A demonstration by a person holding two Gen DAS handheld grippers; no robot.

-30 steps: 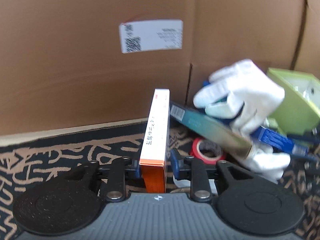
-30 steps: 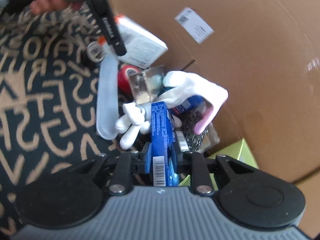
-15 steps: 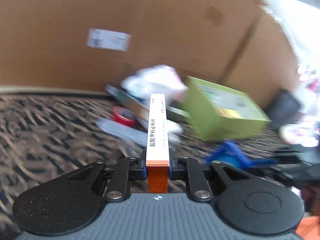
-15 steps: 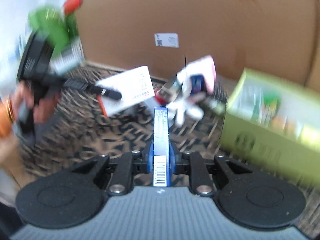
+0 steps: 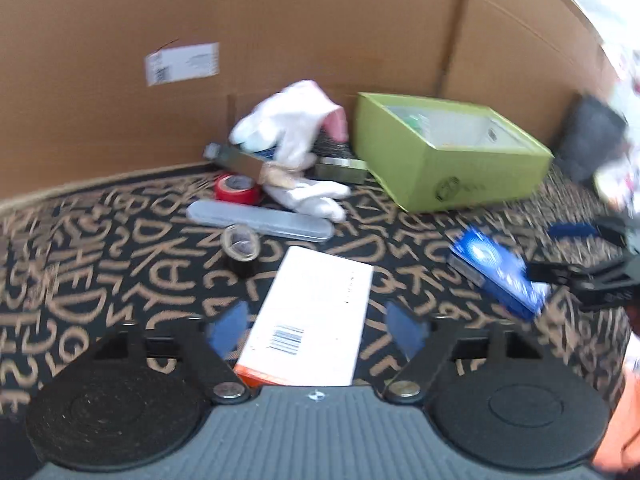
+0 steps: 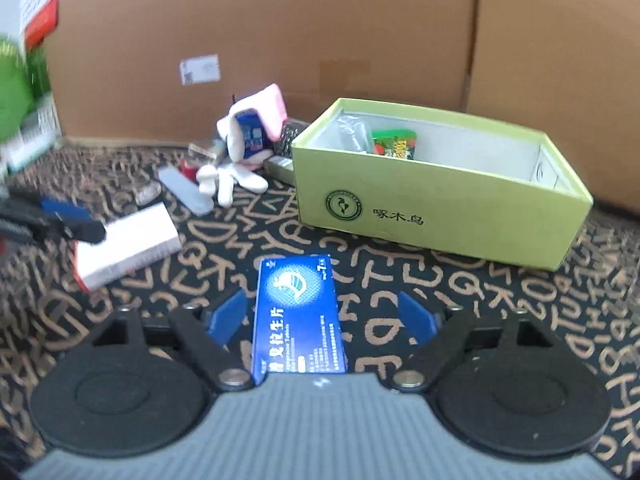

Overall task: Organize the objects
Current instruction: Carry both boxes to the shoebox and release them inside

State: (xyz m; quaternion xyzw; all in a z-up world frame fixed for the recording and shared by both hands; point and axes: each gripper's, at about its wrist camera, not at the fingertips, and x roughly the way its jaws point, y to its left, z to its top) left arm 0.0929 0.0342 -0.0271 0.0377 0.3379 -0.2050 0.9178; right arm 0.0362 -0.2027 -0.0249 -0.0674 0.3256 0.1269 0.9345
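My left gripper (image 5: 318, 326) is open; a white and orange medicine box (image 5: 312, 316) lies flat on the patterned cloth between its fingers, untouched. My right gripper (image 6: 320, 316) is open; a blue medicine box (image 6: 298, 314) lies flat between its fingers. The blue box also shows in the left wrist view (image 5: 496, 272), and the white box in the right wrist view (image 6: 128, 246). An open green box (image 6: 436, 204) with packets inside stands behind the blue box.
A pile by the cardboard wall (image 5: 280, 20) holds white gloves (image 5: 292, 136), red tape (image 5: 236, 188), a clear long case (image 5: 260, 220), a small tape roll (image 5: 240, 246) and dark boxes. Green packaging (image 6: 16, 92) stands far left.
Both grippers pulled back from the pile, came down to the cloth and opened. The white box and the blue box, held on edge before, now lie flat, released.
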